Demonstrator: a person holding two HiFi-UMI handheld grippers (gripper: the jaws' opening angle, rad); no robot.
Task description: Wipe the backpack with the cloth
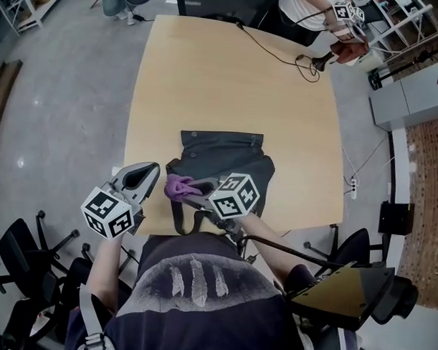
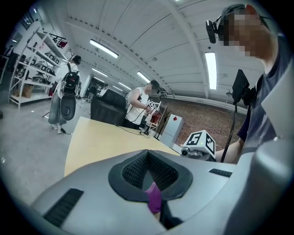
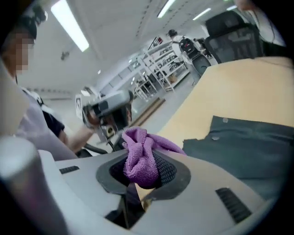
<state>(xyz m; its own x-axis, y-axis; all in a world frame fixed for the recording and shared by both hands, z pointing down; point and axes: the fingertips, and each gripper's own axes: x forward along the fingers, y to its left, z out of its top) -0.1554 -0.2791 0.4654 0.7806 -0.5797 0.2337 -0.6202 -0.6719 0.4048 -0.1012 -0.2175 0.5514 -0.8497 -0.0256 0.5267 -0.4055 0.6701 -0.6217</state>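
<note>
Right tool (image 3: pixel 140 181) is clamped on the bunched purple cloth (image 3: pixel 139 158), above the near edge of the backpack (image 1: pixel 230 157) lying flat on the tabletop (image 1: pixel 208 84). The left tool (image 2: pixel 154 196) seems to pinch a corner too. Wiping hasn't started; next, press the cloth down.

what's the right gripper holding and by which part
The purple cloth, pinched by a bunched-up wad between the jaws of the right gripper.

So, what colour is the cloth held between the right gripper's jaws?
Purple. The cloth shows best in the right gripper view.
</note>
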